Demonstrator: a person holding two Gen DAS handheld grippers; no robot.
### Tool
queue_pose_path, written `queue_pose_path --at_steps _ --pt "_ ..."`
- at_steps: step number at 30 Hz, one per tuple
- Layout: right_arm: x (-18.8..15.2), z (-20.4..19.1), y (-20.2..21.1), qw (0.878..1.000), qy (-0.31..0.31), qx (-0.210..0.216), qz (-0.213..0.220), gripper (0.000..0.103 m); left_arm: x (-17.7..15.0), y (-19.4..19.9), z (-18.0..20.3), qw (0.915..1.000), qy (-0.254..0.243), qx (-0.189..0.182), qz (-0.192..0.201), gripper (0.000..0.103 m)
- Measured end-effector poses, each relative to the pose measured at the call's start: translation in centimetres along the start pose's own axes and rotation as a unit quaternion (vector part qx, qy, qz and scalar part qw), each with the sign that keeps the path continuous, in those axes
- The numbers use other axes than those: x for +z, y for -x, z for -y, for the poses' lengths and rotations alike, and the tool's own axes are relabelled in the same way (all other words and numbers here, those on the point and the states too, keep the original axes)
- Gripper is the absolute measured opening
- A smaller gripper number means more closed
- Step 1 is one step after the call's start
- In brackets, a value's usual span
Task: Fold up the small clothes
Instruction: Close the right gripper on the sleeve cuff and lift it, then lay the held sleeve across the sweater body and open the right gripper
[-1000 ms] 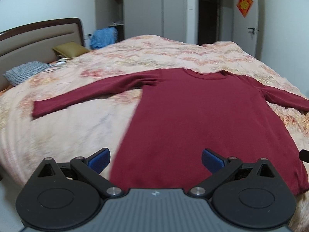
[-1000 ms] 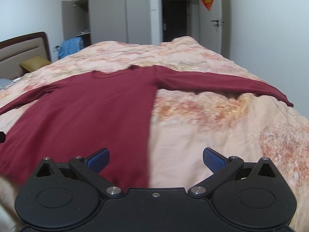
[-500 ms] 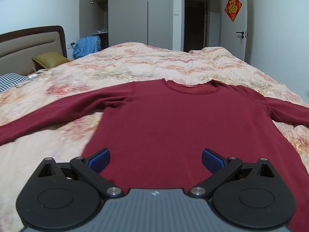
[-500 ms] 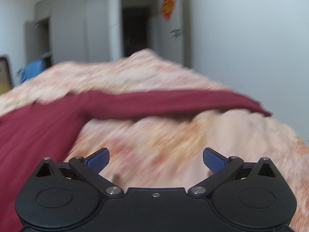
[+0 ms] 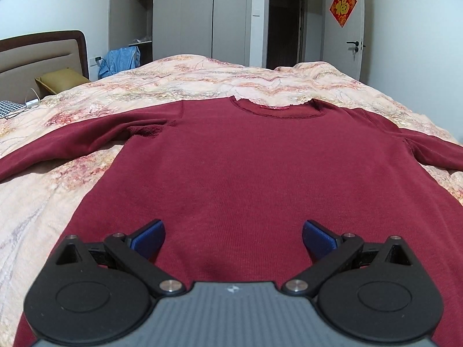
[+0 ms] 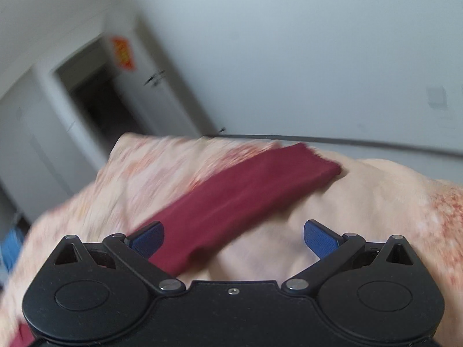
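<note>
A dark red long-sleeved shirt [image 5: 249,167] lies flat on the bed, collar away from me, both sleeves spread out. My left gripper [image 5: 233,238] is open and empty, low over the shirt's lower body near the hem. In the right wrist view, my right gripper [image 6: 233,238] is open and empty over the shirt's right sleeve [image 6: 249,190], which runs diagonally up to its cuff near the bed's edge. That view is blurred and tilted.
The bed has a peach floral quilt [image 5: 202,78]. A headboard [image 5: 43,55], an olive pillow [image 5: 60,82] and a blue garment [image 5: 121,60] are at the far left. Wardrobe, dark doorway [image 5: 285,29] and white wall [image 6: 289,57] lie beyond.
My left gripper has shifted right and closer, now centred over the shirt's body. My right gripper has swung right along the sleeve toward its cuff and tilted.
</note>
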State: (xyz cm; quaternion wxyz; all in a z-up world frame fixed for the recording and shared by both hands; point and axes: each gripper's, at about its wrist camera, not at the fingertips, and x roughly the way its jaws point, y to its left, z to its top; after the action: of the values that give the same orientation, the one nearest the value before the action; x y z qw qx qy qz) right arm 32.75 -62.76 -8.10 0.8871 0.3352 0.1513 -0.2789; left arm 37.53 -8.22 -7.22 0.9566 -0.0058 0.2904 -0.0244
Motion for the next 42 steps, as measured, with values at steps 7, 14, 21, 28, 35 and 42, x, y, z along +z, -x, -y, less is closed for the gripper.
queue_pose_path --at_steps 7,14,21,28,35,42 --pt "1.5 0.9 -2.7 0.997 -0.029 -0.067 0.021 0.081 0.0 0.1 0.2 1.0 -0.002 0.003 0.001 0.103" --pt "1.8 -0.6 -3.5 0.995 0.019 -0.092 0.022 0.013 1.2 0.3 -0.6 0.9996 0.01 -0.02 -0.019 0.103" --pt "2.1 -6.5 -1.5 0.984 0.143 -0.076 0.081 0.007 4.7 2.0 -3.3 0.9988 0.017 -0.044 -0.014 0.103" --pt "-0.8 -17.8 2.8 0.946 0.291 0.05 0.13 0.007 7.4 2.7 -5.8 0.9995 0.023 -0.021 -0.002 0.103" --pt "-9.5 -30.6 7.7 0.873 0.415 0.222 0.128 0.007 8.2 3.5 -8.4 0.9991 0.041 -0.008 0.013 0.103" --pt "-21.6 -38.2 11.5 0.796 0.51 0.319 0.062 0.007 7.5 4.1 -10.8 0.9981 0.057 0.014 0.016 0.103"
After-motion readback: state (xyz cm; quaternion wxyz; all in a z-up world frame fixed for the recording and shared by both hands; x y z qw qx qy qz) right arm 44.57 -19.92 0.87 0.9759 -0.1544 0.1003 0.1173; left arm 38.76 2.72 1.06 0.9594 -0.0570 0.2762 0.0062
